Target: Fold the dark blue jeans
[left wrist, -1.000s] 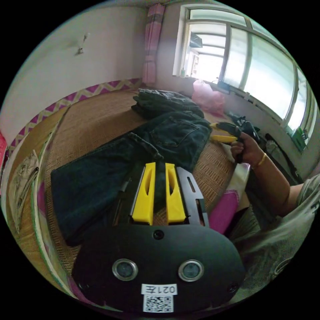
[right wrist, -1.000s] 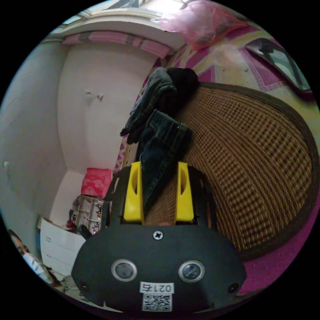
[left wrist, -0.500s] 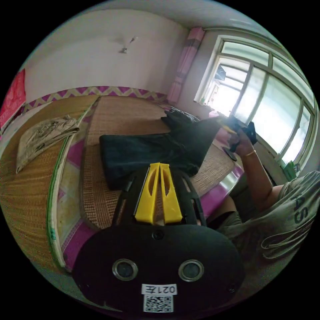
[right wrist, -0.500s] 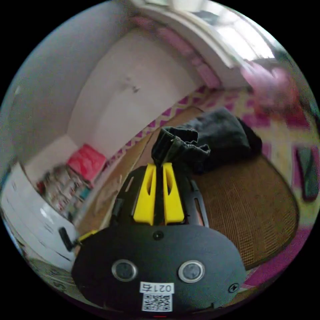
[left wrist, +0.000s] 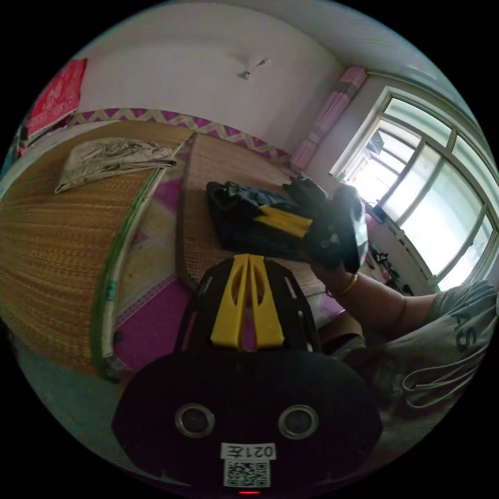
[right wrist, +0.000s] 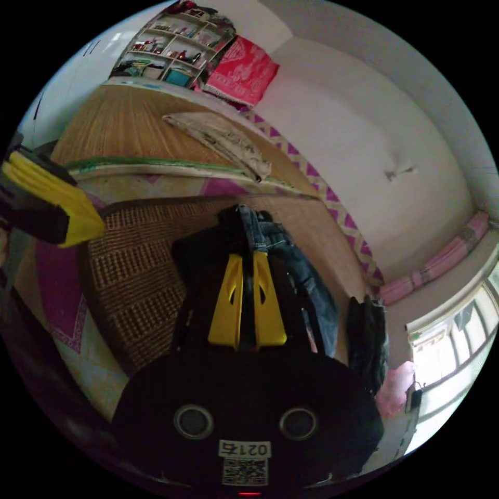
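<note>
In the right gripper view the jeans are seen at frame centre on the woven mat, just beyond the right gripper, whose jaws are closed on the fabric. A folded cloth is placed above them (on a second mat), and a shelf at upper left. The left gripper is found at the left edge, and dark clothes at lower right.

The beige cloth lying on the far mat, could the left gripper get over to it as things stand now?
Probably yes. The left gripper is shut with nothing between its jaws, and the beige cloth lies bare on the woven mat, with open mat between them. The jeans, held by the right gripper, sit off to the side.
</note>
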Motion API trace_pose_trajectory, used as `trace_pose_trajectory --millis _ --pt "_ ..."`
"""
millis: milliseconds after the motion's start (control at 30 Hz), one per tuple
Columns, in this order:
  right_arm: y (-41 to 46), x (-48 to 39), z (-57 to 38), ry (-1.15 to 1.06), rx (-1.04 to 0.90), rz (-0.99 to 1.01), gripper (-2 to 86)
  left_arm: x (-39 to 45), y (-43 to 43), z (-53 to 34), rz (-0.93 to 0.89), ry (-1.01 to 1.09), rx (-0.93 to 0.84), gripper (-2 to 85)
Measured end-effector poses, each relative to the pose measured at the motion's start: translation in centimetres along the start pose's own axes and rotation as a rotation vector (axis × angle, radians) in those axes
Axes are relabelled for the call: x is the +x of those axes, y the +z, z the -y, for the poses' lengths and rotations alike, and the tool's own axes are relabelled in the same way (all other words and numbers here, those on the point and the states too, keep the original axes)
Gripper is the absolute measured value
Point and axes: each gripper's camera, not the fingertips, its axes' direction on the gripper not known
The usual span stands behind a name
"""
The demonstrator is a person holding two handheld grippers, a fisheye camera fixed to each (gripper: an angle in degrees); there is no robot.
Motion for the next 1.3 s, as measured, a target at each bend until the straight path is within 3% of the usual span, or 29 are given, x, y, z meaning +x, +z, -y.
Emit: trace_pose_trajectory --millis 133,200,300,400,600,833,1033,1167,1300 --pt "3.0 -1.9 -0.1 -0.108 -0.105 0.100 3.9 -2.3 0.6 1.7 -0.031 -0.026 0.023 -0.9" --pt "3.0 -2.1 -1.0 -0.114 -0.062 0.092 4.6 -2.7 1.1 2.9 -0.060 -0.013 0.039 -0.9" --pt "1.7 1.3 -2.1 -0.064 -0.042 0.327 6.1 -3.2 2.4 5.4 -0.081 0.014 0.046 -0.6" --pt "0.9 8.2 -5.0 0.154 0.017 0.475 5.5 -4.0 3.9 8.1 -0.088 0.023 0.053 1.5" --pt "6.6 24.6 -15.1 0.683 -0.094 0.423 9.8 -10.4 9.2 14.3 -0.146 -0.157 -0.028 13.6" --pt "21.1 33.4 -25.3 1.063 -0.224 1.011 12.5 -16.4 17.1 18.8 -0.310 -0.280 -0.234 15.9" --pt "25.9 34.1 -25.5 1.069 -0.221 1.150 10.6 -16.8 19.8 21.9 -0.261 -0.237 -0.325 9.4" --pt "26.8 35.1 -26.1 1.051 -0.209 1.169 8.1 -16.7 19.5 23.3 -0.283 -0.266 -0.288 6.3" --pt "24.5 38.2 -25.9 0.963 -0.136 1.172 6.9 -12.2 17.0 27.8 -0.327 -0.130 -0.222 5.6"
